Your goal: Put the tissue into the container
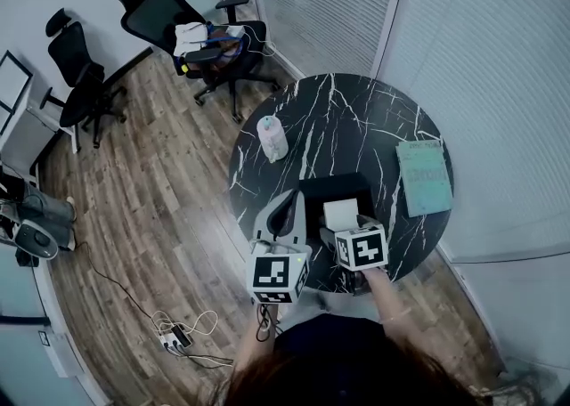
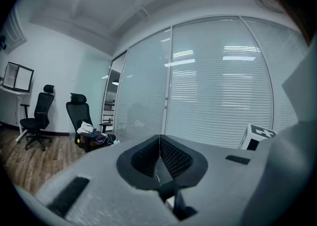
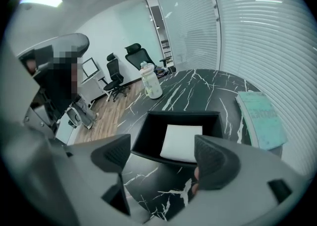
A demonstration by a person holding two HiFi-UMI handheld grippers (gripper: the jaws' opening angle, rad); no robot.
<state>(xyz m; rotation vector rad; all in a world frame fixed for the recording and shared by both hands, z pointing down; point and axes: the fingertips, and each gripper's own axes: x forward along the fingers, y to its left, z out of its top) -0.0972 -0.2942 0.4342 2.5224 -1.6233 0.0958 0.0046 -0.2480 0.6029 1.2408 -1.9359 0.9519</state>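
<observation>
Near the front edge of the tabletop (image 1: 356, 119), sits the black container (image 3: 178, 115), open-topped, with the white tissue (image 3: 182, 142) lying flat on its floor; looks settled inside, so probably nothing left but a clean withdrawal; over that same front edge, just short of the container's near wall, hovers the right gripper (image 3: 166, 158), released, jaws spread wide, nothing between them but dark marble below; beside the container's left wall, hangs the left gripper (image 2: 159, 158), clenched pad to pad on nothing, aimed out at the blinds rather than down at the work; to finish well, lift the right claw straight up and back toward the body, jaws left apart so no pad snags a corner of the tissue; avoid sweeping low across the near wall, since a light box of that kind could probably slide or tip if nudged; leave the left claw shut and off the box; no need to reach toward the bottle (image 1: 272, 137) at the far left edge or the teal book (image 1: 424, 177) at the right edge, both well apart from the container.
</observation>
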